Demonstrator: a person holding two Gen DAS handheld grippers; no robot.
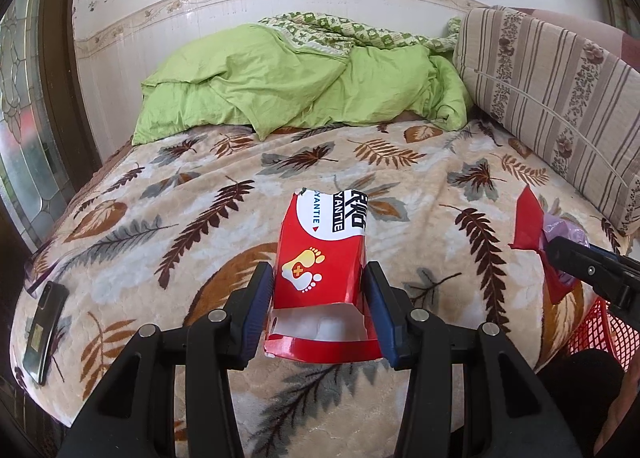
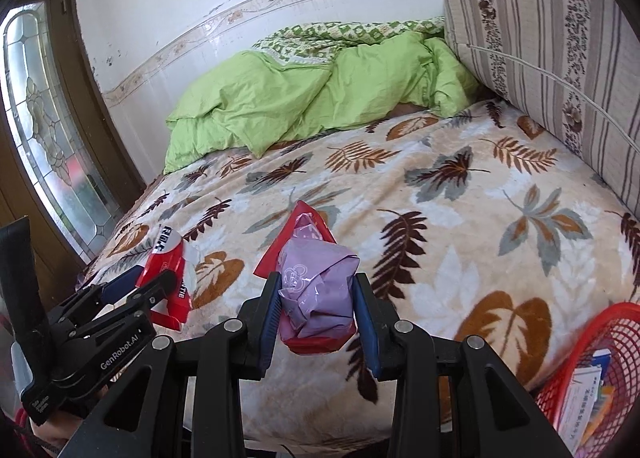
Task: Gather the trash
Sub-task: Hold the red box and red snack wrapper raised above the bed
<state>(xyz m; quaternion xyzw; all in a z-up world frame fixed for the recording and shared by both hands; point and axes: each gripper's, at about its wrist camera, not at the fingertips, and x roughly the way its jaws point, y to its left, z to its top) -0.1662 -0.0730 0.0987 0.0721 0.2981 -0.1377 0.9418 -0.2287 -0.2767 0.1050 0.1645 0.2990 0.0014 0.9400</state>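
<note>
My left gripper (image 1: 318, 278) is shut on a torn red carton (image 1: 320, 258) printed with footprints, held above the bed; the same carton (image 2: 168, 270) and left gripper (image 2: 140, 282) show at the left of the right wrist view. My right gripper (image 2: 316, 290) is shut on a crumpled lilac plastic bag (image 2: 316, 290) bundled with a red wrapper (image 2: 300, 225). In the left wrist view this bundle (image 1: 532, 230) hangs at the right edge in the right gripper (image 1: 560, 254). A red mesh basket (image 2: 616, 334) with paper scraps inside sits at the bed's lower right corner.
The bed wears a leaf-patterned blanket (image 1: 360, 161). A green duvet (image 1: 304, 85) is heaped at the far end. A striped cushion (image 1: 560, 97) lines the right side. A dark phone (image 1: 44, 334) lies near the bed's left edge. A glass-panelled door (image 2: 48, 137) stands to the left.
</note>
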